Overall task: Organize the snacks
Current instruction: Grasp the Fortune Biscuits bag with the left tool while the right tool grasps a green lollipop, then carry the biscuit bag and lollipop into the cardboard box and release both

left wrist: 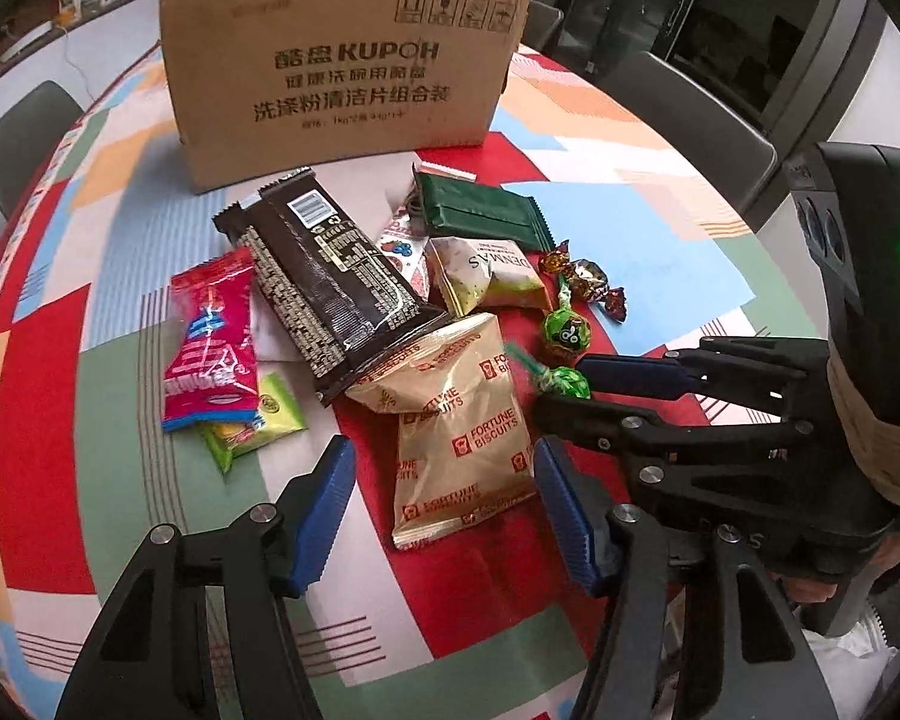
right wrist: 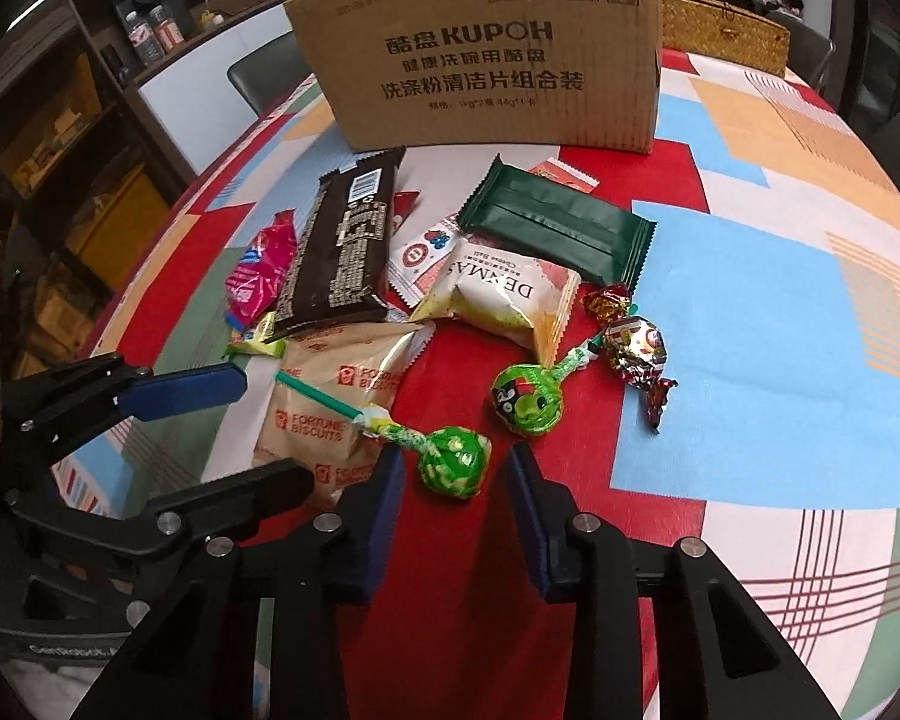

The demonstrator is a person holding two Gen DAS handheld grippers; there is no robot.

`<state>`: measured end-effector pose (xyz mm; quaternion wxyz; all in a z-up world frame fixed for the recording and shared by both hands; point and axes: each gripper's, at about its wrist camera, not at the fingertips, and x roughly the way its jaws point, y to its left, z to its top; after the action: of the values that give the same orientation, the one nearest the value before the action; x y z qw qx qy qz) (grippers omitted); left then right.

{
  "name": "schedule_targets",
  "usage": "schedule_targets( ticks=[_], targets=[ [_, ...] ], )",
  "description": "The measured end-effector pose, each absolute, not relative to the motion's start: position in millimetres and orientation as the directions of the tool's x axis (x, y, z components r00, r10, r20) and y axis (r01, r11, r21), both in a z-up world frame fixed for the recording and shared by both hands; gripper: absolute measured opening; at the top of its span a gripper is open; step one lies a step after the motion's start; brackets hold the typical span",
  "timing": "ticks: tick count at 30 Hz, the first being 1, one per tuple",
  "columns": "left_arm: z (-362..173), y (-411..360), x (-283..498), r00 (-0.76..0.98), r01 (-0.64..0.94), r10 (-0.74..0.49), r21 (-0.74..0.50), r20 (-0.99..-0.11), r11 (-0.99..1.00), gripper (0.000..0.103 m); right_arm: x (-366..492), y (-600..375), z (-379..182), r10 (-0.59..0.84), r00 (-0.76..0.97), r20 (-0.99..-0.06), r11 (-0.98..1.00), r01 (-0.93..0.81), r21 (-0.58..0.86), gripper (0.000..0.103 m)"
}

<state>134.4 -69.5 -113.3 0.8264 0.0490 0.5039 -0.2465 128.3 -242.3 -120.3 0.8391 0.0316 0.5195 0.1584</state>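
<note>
Nearest the lens, the right tongs (right wrist: 450, 516) hang over the patterned surface (right wrist: 750, 360), their blue pads partly spread around a green lollipop (right wrist: 455, 461) with a gap showing on each side; no pinch is visible. The lollipop's head lies just ahead of the pads, and its stick runs up and to the left, across the Fortune Biscuits packet (right wrist: 324, 414). That long axis lies slantwise to the gap between the pads, so a closing move would likely catch the head, not the stick.

Beside them, the left tongs (left wrist: 444, 510) stand spread on either side of the near end of the same Fortune Biscuits packet (left wrist: 456, 420), with bare surface visible between pad and wrapper; the packet's length runs away from the tongs. Each hand is thus nearest its own item.

Farther out lie a second green lollipop (right wrist: 525, 402), foil-wrapped sweets (right wrist: 636, 348), a white Denmas pouch (right wrist: 510, 300), a dark chocolate bar (right wrist: 345, 246), a pink packet (right wrist: 261, 276) and a dark green wrapper (right wrist: 555, 222). Behind the pile stands a Kupoh cardboard box (right wrist: 486, 60), probably where the snacks go.

A yellow-green sachet (left wrist: 270, 414) is half buried under the pink packet, and the box's inside cannot be seen from either view.
</note>
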Motion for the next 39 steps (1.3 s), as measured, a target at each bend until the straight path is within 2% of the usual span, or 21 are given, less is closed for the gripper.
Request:
schedule_targets(
  ticks=[4,10,15,16,17,28,39],
  targets=[
    [-117.6,-74.0,141.9,0.351,0.454,-0.361,-0.180,-0.864,0.872,0.059,132.6,-245.5,-123.6,0.304,0.406,-0.862,0.948,-0.222,0.229,0.027],
    [-125.5,-80.7,152.5,0.322,0.441,-0.358,-0.196,-0.876,0.876,0.057,134.6,-252.9,-123.9,0.295,0.419,-0.859,0.953,-0.191,0.234,0.027],
    [-131.4,-86.0,157.2,0.303,0.435,-0.350,-0.198,-0.886,0.878,0.047,135.2,-260.0,-124.0,0.297,0.420,-0.857,0.954,-0.164,0.250,0.027],
    [-131.3,-86.2,156.8,0.306,0.436,-0.346,-0.192,-0.887,0.879,0.040,134.6,-260.2,-123.9,0.296,0.420,-0.858,0.954,-0.164,0.249,0.027],
    [-131.1,-86.3,156.4,0.308,0.436,-0.342,-0.188,-0.888,0.880,0.039,134.7,-259.8,-123.5,0.293,0.421,-0.858,0.955,-0.164,0.246,0.027],
    [-110.1,-82.6,142.6,0.359,0.439,-0.353,-0.178,-0.864,0.881,0.037,124.4,-261.8,-112.3,0.301,0.439,-0.846,0.953,-0.165,0.253,0.027],
    [-72.4,-75.5,146.2,0.456,0.428,-0.366,-0.161,-0.811,0.889,0.037,119.6,-259.9,-71.0,0.279,0.527,-0.803,0.960,-0.176,0.218,0.027]
  ],
)
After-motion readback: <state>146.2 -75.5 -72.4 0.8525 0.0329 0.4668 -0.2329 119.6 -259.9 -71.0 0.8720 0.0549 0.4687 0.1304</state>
